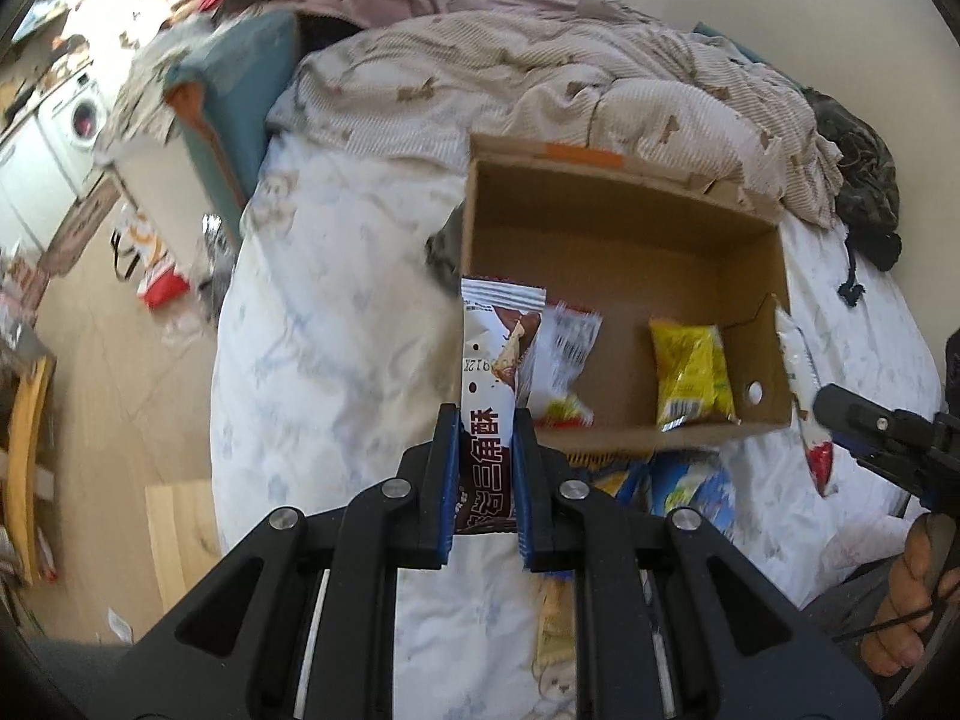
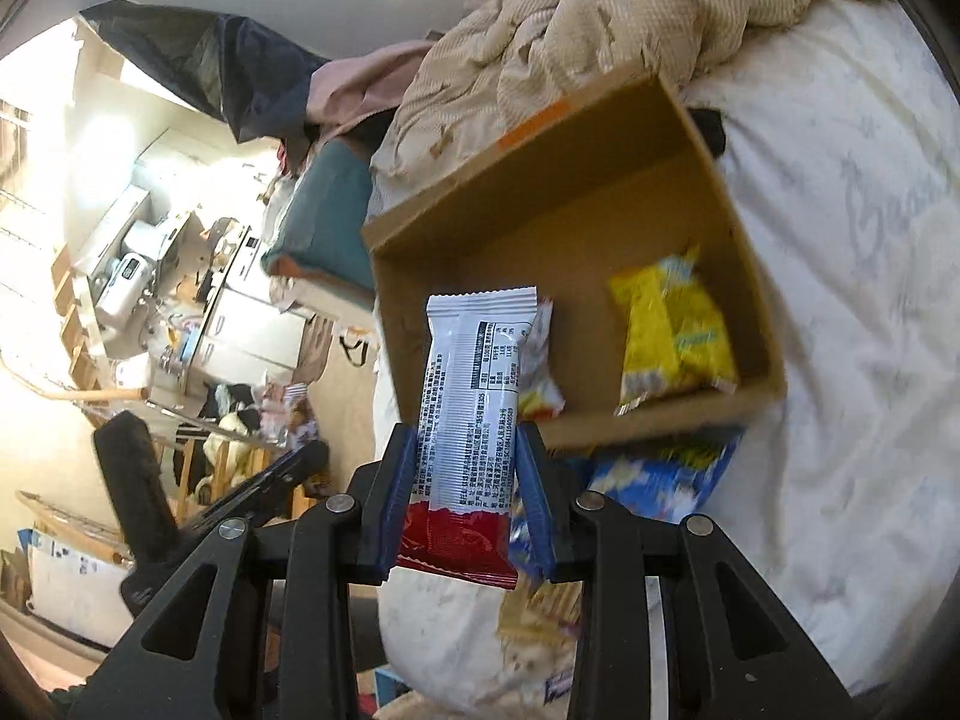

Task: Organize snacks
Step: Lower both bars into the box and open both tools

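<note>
L gripper [image 1: 486, 420]: jaws clenched on brown-and-white snack bar [image 1: 489, 360], held up near front-left corner of cardboard box [image 1: 624, 228]. R gripper [image 2: 465, 450]: jaws clamped on white-and-red packet [image 2: 474, 396], also by box front. Box sits on bed [image 1: 336, 312]; inside: yellow packet [image 1: 690, 372] + one white-and-red packet [image 1: 570, 360]. Progress est.: early. Blue packets [image 2: 660, 474] etc. lie on bed just outside front wall.

Brown-white packet [image 1: 489, 372]; white-red packet [image 2: 471, 420]; yellow bag [image 1: 690, 372] – tan box [image 1: 630, 228]; beige striped quilt [image 1: 540, 72].
</note>
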A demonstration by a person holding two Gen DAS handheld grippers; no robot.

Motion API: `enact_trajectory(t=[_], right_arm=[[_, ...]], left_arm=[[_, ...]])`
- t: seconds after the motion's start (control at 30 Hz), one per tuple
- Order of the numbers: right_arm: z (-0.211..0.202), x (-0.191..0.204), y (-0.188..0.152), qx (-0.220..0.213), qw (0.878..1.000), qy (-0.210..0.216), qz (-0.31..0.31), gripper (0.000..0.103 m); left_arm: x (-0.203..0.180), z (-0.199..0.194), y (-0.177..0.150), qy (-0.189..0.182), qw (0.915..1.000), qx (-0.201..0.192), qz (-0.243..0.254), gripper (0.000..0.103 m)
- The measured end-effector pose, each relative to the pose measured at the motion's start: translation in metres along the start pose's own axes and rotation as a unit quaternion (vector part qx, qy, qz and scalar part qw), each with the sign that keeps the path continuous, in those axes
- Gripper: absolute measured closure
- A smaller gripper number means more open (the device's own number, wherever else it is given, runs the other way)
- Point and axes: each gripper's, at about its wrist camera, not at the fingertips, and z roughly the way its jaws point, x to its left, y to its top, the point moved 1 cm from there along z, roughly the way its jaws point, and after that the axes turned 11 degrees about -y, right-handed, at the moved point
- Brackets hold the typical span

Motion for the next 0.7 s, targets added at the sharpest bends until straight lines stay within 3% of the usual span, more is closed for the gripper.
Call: enact_trajectory(t=[0.13,0.37,0.57,0.7], right_arm=[[0.007,-0.002,0.017,-0.005,1.000,-0.013,-0.005,0.068],[0.023,-0.007,0.041,-0.010,0.999,-0.040,-0.016,0.068],[0.040,-0.017,0.052,-0.004,0.998,-0.060,-0.010,0.068],[0.048,-0.020,0.048,0.000,0.998,-0.066,-0.005,0.068]], left_arm=[[-0.014,0.012,0.023,0.002,0.9995,-0.003,0.032,0.090],[-0.024,0.036,0.050,-0.007,0.9992,-0.003,0.039,0.090],[-0.022,0.061,0.051,0.000,0.9992,-0.012,0.039,0.090],[-0.011,0.081,0.048,0.001,0.9996,0.009,0.025,0.090]])
